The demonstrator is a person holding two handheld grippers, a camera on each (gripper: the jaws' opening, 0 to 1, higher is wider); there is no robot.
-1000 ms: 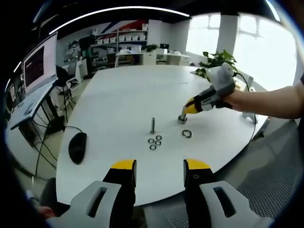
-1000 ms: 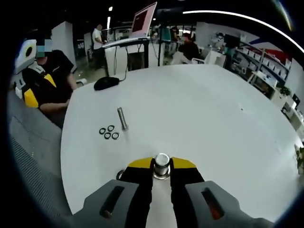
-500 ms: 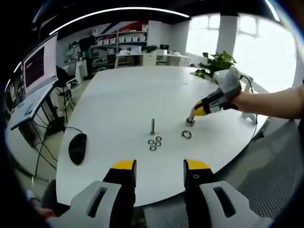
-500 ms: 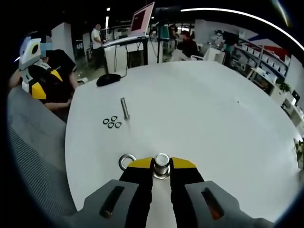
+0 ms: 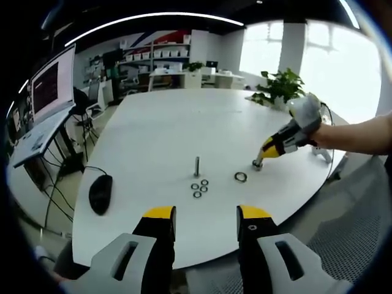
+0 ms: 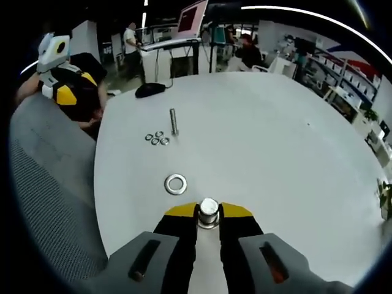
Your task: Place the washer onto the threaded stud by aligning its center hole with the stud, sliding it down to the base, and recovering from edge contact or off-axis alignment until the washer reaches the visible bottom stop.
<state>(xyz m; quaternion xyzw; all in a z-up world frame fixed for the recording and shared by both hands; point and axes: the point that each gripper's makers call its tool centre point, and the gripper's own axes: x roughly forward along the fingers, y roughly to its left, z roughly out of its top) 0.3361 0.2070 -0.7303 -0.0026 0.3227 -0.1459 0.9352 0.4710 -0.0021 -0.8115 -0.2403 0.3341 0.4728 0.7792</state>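
The threaded stud (image 5: pixel 196 166) stands upright on the white surface (image 5: pixel 165 122) with nothing on it, so the job is barely started: no washer is over the threads or at the base. A large washer (image 6: pixel 176 184) lies flat on the surface, apart from the stud and just ahead of the right tool (image 6: pixel 209 215). That tool is clenched on a small silvery cylindrical piece (image 6: pixel 209 208) whose rounded end pokes up between its yellow tips; I cannot tell exactly what the piece is. From the left gripper view, the right tool (image 5: pixel 258 163) hangs close above the surface to the right of the large washer (image 5: pixel 240 177). Four small washers (image 5: pixel 199 187) sit clustered on the near side of the stud's foot. The left tool (image 5: pixel 206 222) is released, jaws apart, holding nothing, well back from the parts. A computer mouse (image 5: pixel 100 190) lies to the left. Picking up a washer, aligning it and sliding it down all appear left to do.
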